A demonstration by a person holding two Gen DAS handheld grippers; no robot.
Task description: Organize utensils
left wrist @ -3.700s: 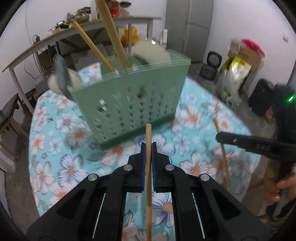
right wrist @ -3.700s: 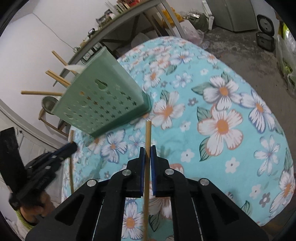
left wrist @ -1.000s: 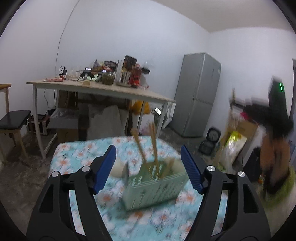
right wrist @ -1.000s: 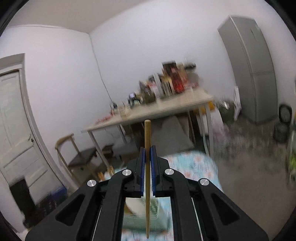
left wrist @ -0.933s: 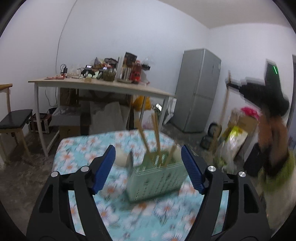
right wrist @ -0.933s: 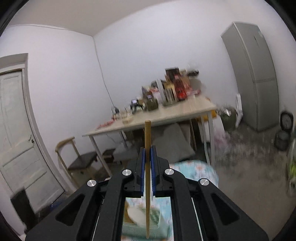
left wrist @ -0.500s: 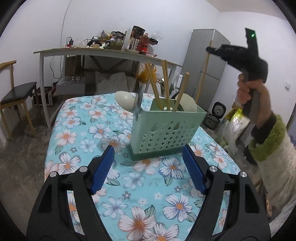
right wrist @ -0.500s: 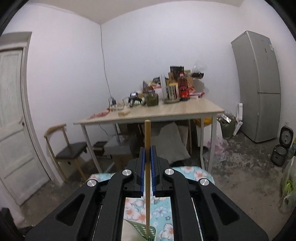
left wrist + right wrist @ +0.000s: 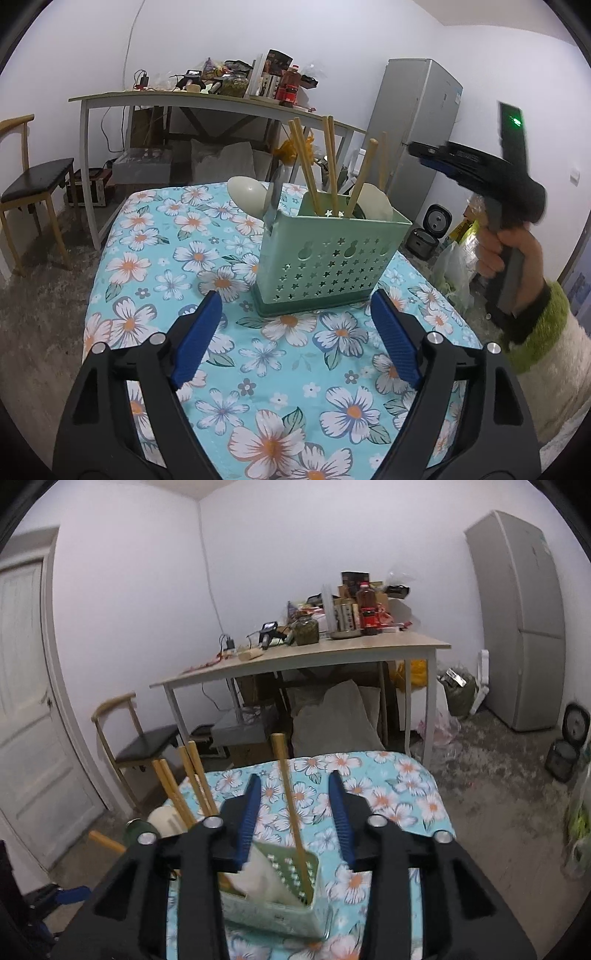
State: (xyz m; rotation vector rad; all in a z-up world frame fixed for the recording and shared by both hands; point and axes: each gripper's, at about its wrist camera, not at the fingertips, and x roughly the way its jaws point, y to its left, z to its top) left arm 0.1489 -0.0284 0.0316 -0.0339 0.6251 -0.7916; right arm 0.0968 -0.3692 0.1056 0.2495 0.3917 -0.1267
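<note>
A green perforated utensil holder (image 9: 332,254) stands on the floral tablecloth (image 9: 155,280), with several wooden chopsticks (image 9: 306,166) and white spoons (image 9: 247,194) in it. My left gripper (image 9: 295,299) sits just in front of the holder, its jaws opening wide with nothing between them. Above the holder's right end, a hand (image 9: 495,247) holds my right gripper (image 9: 428,155). In the right wrist view the right gripper (image 9: 294,777) hangs over the holder (image 9: 288,886) with its jaws opening. One chopstick (image 9: 291,812) stands free between them, its lower end in the holder and neither pad touching it.
A cluttered wooden table (image 9: 221,99) stands behind, with a chair (image 9: 33,181) to its left. A grey fridge (image 9: 421,129), a rice cooker (image 9: 437,221) and bags are on the floor at the right. The tablecloth drops off at its left edge (image 9: 92,295).
The right gripper came down over the holder and let go of its chopstick, which now stands in the holder. The left gripper's jaws spread wider.
</note>
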